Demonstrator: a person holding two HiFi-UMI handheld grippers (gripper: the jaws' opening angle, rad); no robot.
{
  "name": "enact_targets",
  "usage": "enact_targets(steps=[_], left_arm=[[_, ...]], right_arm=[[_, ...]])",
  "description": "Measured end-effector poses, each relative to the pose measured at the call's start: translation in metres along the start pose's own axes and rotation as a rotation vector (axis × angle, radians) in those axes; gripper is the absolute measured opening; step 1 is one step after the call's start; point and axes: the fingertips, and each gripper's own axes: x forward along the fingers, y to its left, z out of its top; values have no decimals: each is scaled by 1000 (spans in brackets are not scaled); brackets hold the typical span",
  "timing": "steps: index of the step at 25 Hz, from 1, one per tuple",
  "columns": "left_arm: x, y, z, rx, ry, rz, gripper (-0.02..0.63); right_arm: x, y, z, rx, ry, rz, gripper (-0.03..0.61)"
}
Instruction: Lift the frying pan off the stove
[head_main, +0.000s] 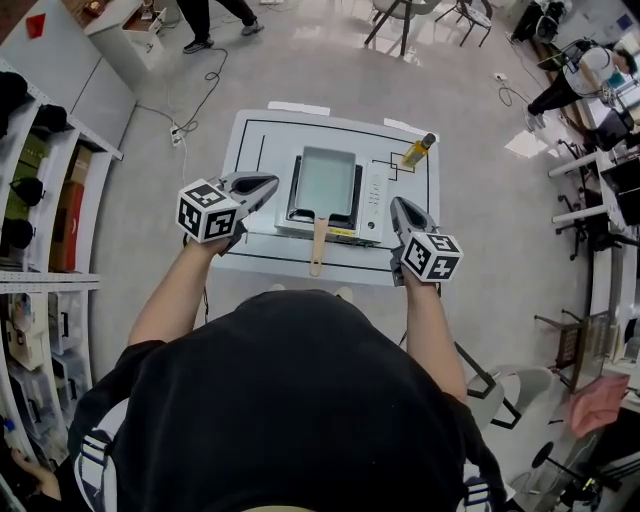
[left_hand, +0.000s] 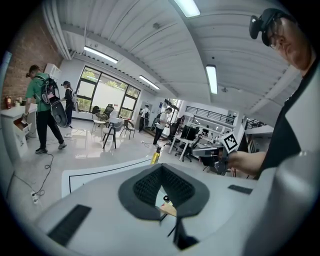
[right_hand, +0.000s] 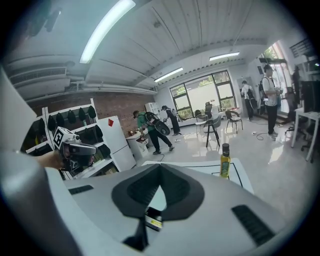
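A rectangular grey frying pan with a wooden handle sits on a portable stove on a white table. The handle points toward me. My left gripper hovers over the table left of the stove, shut and empty. My right gripper is at the stove's right side, also shut and empty. Neither touches the pan. In the left gripper view the jaws meet tip to tip, with a bit of the handle below them. The right gripper view shows the same closed jaws.
A yellow oil bottle stands at the table's back right, also seen as the bottle. Shelving runs along the left. A cable lies on the floor beyond the table. People walk far back, and chairs and desks stand at the right.
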Motion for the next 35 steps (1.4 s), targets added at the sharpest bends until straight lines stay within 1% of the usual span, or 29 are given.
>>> enact_targets(steps=[6, 15, 21, 25, 29, 32, 35], left_arm=[[5, 6, -6, -22, 9, 18, 8], [16, 11, -19, -57, 27, 35, 8], [23, 16, -36, -101, 30, 45, 8], [27, 19, -49, -115, 50, 47, 9], [26, 24, -59, -158, 56, 50, 9], [28, 25, -65, -188, 63, 41, 11], [31, 23, -71, -195, 80, 32, 11]], right_arm=[[10, -5, -6, 4, 28, 17, 5], [23, -13, -28, 32, 86, 46, 5], [34, -15, -56, 73, 152, 91, 6], [41, -17, -71, 113, 185, 114, 8], [48, -15, -85, 147, 218, 141, 11], [54, -13, -96, 171, 243, 166, 37], [59, -13, -104, 205, 257, 183, 49]])
